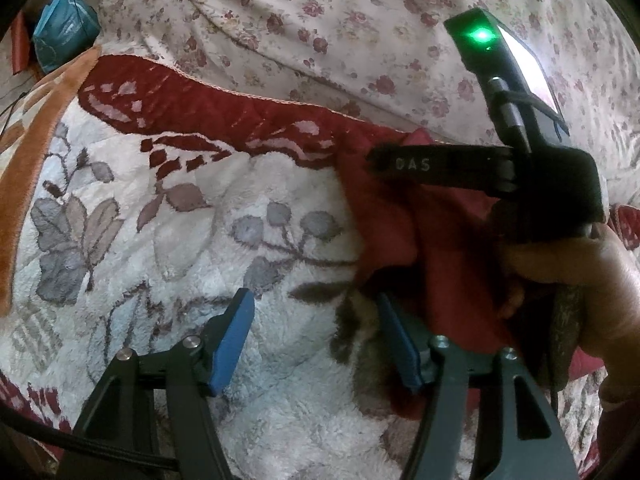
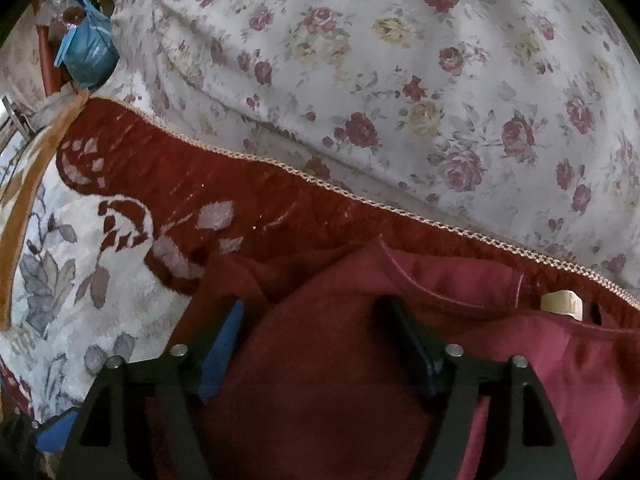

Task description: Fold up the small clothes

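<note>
A dark red small garment (image 2: 328, 360) lies on a fluffy white blanket with grey flowers and a red border (image 1: 160, 240). In the right wrist view its neckline and a cream label (image 2: 562, 305) show at the right. My right gripper (image 2: 316, 344) is open, its fingers spread just above the garment. In the left wrist view my left gripper (image 1: 316, 340) is open over the blanket, its right finger (image 1: 400, 344) at the garment's left edge (image 1: 400, 232). The right gripper's body with a green light (image 1: 504, 128) hangs over the garment there.
A rose-printed white sheet (image 2: 400, 80) covers the bed behind the blanket. A blue plastic bag (image 1: 64, 36) and other clutter sit at the far left corner. An orange blanket band (image 1: 24, 184) runs along the left.
</note>
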The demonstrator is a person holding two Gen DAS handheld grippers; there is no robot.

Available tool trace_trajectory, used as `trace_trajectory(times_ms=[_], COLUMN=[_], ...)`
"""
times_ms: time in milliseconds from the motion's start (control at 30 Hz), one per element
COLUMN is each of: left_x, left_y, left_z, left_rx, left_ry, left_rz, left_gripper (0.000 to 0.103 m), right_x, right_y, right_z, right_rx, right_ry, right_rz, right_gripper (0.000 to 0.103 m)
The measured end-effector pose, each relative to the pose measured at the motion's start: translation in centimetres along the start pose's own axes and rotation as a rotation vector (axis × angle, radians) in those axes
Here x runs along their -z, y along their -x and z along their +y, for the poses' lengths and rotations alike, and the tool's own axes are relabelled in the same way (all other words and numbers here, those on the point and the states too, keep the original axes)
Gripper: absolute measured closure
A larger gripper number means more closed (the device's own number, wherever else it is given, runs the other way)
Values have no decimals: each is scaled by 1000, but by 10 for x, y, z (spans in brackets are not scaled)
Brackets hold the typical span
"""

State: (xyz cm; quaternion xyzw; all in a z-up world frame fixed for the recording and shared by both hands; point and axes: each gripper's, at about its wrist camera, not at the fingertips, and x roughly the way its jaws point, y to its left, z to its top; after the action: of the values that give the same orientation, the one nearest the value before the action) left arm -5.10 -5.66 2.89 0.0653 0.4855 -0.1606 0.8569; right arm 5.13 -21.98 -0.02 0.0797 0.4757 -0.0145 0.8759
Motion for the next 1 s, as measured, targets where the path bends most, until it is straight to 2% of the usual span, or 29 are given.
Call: trace_trajectory(times_ms=[267, 433, 767, 867, 933, 1000], left_x=[0, -1, -2, -2, -2, -3], left_y=[1, 3, 4, 5, 4, 3], left_z=[0, -1, -2, 1, 6, 10], left_rx=[1, 1, 4, 40, 78, 114], left_ry=[3, -2, -1, 25, 67, 108], left_rz=[2, -5, -4, 4, 18, 32], left_gripper=[39, 39, 39, 37, 32, 31], right_x=[0, -2, -4, -5, -5, -4], right_y=[1, 20, 37, 28, 18, 3], right_z=[-3, -6, 6, 18, 26, 32], right_rx=[-27, -69, -93, -80, -52, -9], right_ry=[-10, -31, -11, 22, 46, 68], right_rz=[7, 32, 77, 98, 120, 147], right_gripper=[18, 12, 8, 6, 5, 4])
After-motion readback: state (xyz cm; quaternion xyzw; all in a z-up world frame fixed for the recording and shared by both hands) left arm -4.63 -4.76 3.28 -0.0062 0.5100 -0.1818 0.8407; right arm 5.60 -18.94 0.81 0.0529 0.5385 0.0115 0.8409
